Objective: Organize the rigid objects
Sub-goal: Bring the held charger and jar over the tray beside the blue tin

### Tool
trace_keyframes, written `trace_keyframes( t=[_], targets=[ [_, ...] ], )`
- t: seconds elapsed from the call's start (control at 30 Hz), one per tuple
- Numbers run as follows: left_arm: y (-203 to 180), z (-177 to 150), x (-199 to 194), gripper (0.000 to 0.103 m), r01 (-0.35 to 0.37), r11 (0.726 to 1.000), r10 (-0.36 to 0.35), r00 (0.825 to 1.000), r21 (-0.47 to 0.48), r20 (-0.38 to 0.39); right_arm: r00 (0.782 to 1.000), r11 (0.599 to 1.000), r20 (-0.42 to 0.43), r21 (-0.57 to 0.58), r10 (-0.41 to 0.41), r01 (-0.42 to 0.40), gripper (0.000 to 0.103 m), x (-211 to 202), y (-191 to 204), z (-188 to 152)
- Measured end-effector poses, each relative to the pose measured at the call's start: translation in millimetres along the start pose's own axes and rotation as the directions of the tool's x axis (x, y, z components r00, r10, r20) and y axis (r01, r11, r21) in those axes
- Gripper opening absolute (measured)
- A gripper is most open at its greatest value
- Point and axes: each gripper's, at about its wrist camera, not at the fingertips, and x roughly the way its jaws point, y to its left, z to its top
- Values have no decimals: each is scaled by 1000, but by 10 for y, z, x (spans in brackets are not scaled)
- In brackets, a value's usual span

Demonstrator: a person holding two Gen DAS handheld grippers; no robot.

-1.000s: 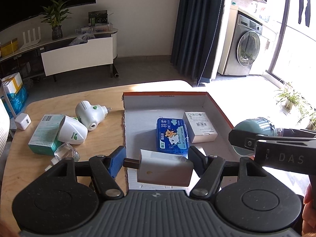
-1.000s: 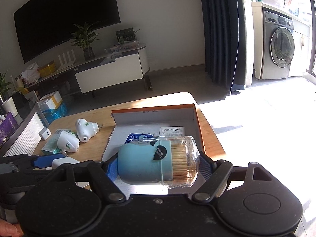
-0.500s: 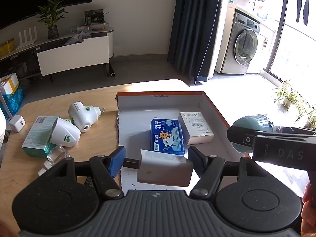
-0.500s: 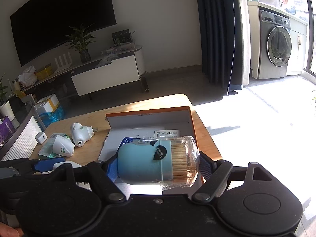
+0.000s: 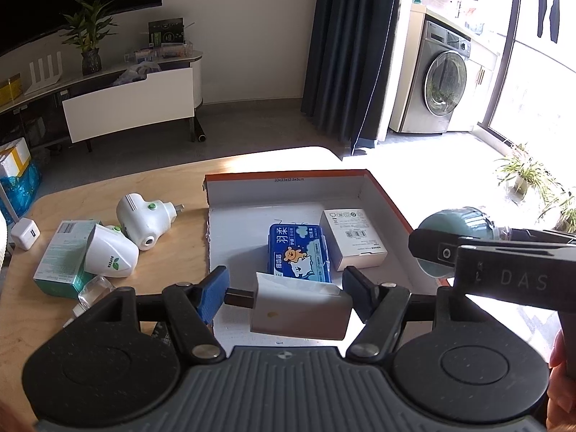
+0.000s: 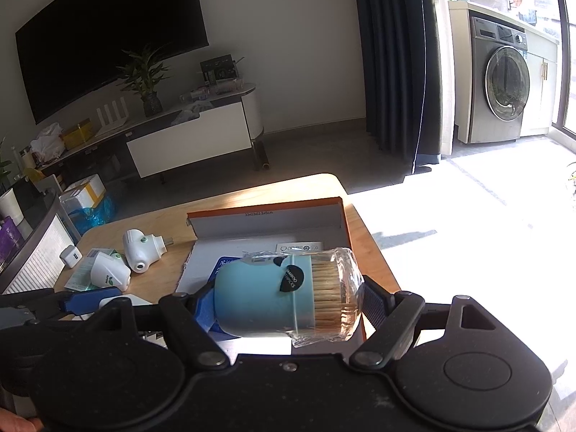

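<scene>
My left gripper (image 5: 284,298) is shut on a white charger block (image 5: 300,315) with a dark tip, held over the near edge of the orange-rimmed cardboard box (image 5: 284,190). A blue floss box (image 5: 298,248) and a small white box (image 5: 354,237) lie inside it. My right gripper (image 6: 284,302) is shut on a blue toothpick jar (image 6: 266,298) with a clear lid, lying sideways above the box's (image 6: 266,221) near right part. The left wrist view shows the jar (image 5: 450,219) at the right.
Left of the box on the wooden table (image 5: 172,187) lie two white plug-in devices (image 5: 144,221) (image 5: 111,255), a teal carton (image 5: 61,255), a small white cube charger (image 5: 25,233) and a clear little bottle (image 5: 91,289). The table's far edge is close behind the box.
In both views the box and the table items sit slightly further left than a second ago. Both grips are unchanged.
</scene>
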Motion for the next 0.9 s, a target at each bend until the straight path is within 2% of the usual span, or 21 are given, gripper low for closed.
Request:
trace_keyframes(
  t=[0.57, 0.9],
  targets=[
    [6, 168, 140, 70, 1, 1000, -1, 1000, 14, 9, 1000, 1000, 1, -22, 6, -6, 93, 149, 21, 161],
    [18, 239, 293, 70, 6, 1000, -6, 1000, 9, -5, 999, 1000, -30, -16, 10, -10, 93, 395, 16, 254]
  ],
)
